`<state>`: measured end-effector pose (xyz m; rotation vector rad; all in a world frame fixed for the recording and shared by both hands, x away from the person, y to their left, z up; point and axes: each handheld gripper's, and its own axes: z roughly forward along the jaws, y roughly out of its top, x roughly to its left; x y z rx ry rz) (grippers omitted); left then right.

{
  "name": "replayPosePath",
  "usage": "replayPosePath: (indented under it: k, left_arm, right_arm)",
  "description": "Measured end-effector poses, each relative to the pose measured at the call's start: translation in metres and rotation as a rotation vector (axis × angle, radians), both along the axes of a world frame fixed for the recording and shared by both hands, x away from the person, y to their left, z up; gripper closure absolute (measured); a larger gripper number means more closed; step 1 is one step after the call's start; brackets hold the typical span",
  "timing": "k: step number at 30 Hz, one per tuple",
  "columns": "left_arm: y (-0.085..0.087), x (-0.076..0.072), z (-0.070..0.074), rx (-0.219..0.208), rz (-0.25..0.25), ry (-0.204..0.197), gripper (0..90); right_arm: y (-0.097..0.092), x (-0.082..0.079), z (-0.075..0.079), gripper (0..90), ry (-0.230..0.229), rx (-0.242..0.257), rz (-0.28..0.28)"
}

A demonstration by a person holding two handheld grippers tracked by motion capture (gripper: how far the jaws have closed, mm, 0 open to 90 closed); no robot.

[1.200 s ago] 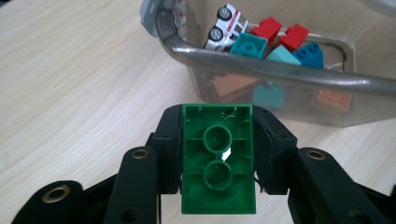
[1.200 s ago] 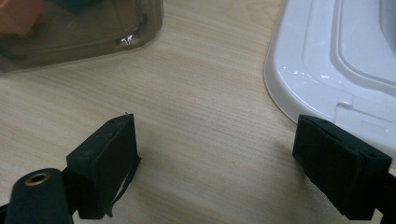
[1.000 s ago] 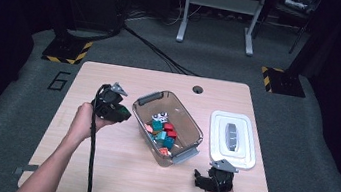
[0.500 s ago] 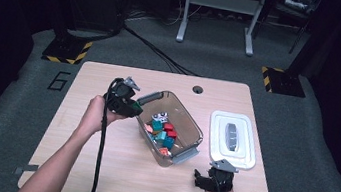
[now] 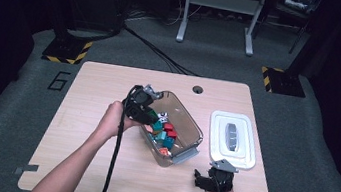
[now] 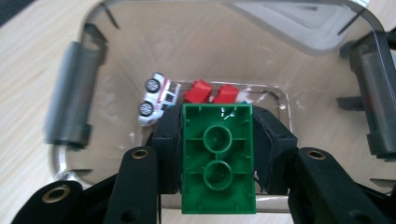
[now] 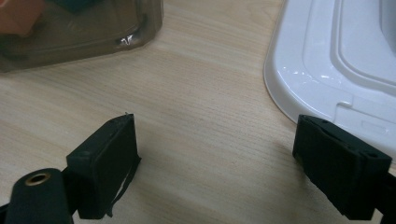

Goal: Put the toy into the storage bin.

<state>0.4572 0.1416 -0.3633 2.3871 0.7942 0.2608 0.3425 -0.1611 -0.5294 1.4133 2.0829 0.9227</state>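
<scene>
A pale wooden table (image 5: pixel 98 96) stands on grey carpet in a dark room, and I work at its near edge with a gripper in each hand.

The green brick (image 6: pixel 218 157) sits between the jaws of my left gripper (image 5: pixel 142 111), its hollow underside with two round tubes turned up toward the camera. Both pads press on its long sides, so I am pinching it firmly. Just beyond the jaw tips, below the brick, opens the clear plastic bin (image 6: pixel 322 32); my jaws hang over its mouth. Straight ahead of the tips, on the bin's floor, lie two red blocks (image 6: pixel 198 91) side by side, and just to the left of them a small white toy car (image 6: pixel 156 97) on its side, wheels showing. The bin's grey latch handles (image 6: pixel 70 95) flank my jaws on either side. In the high view the bin also holds teal and red pieces (image 5: pixel 165 134) past my jaws.

My right gripper (image 5: pixel 213 179) rests low at the table's near edge, well apart from the brick, its jaws spread wide with bare wood between them. Beyond the right jaw lies the white lid (image 7: pixel 336 65), its rim just past the pad; beyond the left jaw is the bin's corner.
</scene>
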Motion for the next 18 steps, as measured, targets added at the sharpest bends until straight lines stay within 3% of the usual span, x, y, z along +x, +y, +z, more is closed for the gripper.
replayPosePath:
  k: [11,18]
  left_arm:
    - [-0.012,-0.004,-0.017,0.029,-0.045,0.049,58.6]
    - [-0.020,-0.005,-0.024,0.022,-0.059,0.081,58.5]
  right_arm:
    - [0.000,0.000,0.000,13.0,0.000,0.000,0.000]
    - [0.000,0.000,0.000,13.0,0.000,0.000,0.000]
